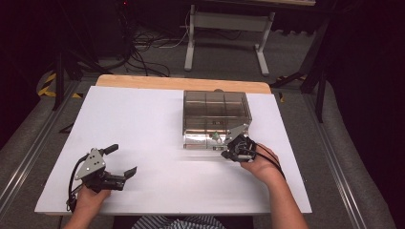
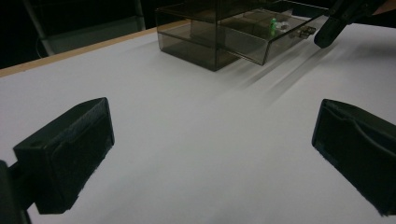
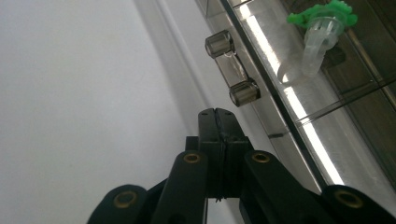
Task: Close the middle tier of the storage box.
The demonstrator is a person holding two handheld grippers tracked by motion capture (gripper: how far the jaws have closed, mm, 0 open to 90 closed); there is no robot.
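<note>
The high view looks forward and down over the whole worktop (image 1: 143, 124). The left claw view faces low across it toward the distant drawer box (image 2: 224, 37). The right claw view sits close to that box's handle (image 3: 232, 69), which all views share.

The drawer handle (image 1: 220, 147) is looking too small to make out beside the clear box (image 1: 217, 110), whose right end is running off the edge in the right tongs' (image 3: 216, 112) view.

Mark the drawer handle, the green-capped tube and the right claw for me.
Drawer handle (image 3: 232, 70): right gripper view, on the clear bar between its two knobs.
Green-capped tube (image 3: 319, 35): right gripper view, on the clear body below the cap.
Right claw (image 3: 218, 122): right gripper view, at the shut tips.
</note>
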